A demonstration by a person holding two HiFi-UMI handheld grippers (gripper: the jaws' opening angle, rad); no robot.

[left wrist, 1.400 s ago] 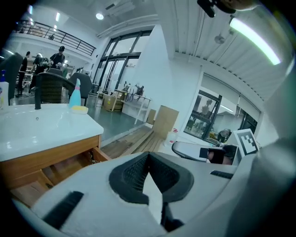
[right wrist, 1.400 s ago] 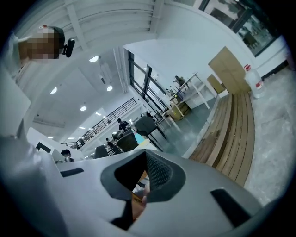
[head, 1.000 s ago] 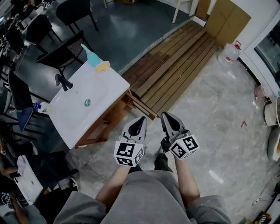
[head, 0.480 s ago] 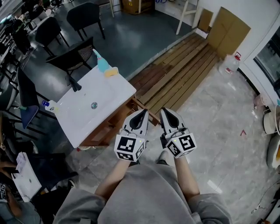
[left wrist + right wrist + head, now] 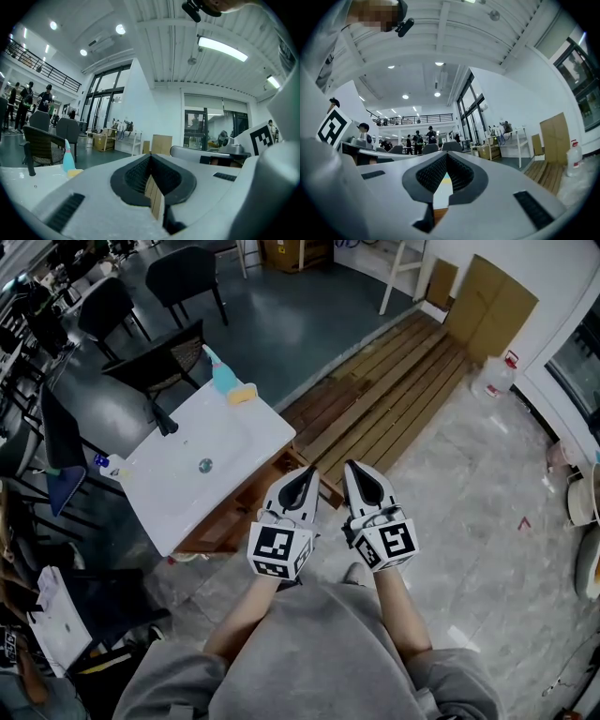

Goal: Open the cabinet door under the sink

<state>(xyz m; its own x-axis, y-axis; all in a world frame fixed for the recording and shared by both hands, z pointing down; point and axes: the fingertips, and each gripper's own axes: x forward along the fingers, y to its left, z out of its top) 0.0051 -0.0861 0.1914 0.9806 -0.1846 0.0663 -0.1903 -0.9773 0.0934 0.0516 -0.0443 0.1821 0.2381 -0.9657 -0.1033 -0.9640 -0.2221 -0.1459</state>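
The white sink (image 5: 155, 498) sits on a wooden cabinet (image 5: 246, 505) left of centre in the head view, with a black faucet (image 5: 162, 418) at its back. Only a strip of the cabinet's front shows under the rim; I cannot tell how its door stands. My left gripper (image 5: 305, 474) and right gripper (image 5: 354, 471) are held side by side at the cabinet's right corner, apart from it. Both have their jaws together with nothing between them. The left gripper (image 5: 151, 157) looks level across the sink top (image 5: 23, 180). The right gripper (image 5: 446, 155) shows white sink and brown wood past its tips.
A blue bottle (image 5: 222, 377) and a yellow sponge (image 5: 244, 393) stand on the sink's far corner. A wooden slat platform (image 5: 394, 381) runs behind the cabinet. Black chairs (image 5: 155, 362) stand at the back left, a water jug (image 5: 492, 377) at the right, bags (image 5: 61, 629) at the lower left.
Both grippers have risen in the picture and rolled a little, ending nearer the cabinet's corner. Their jaws stayed together.
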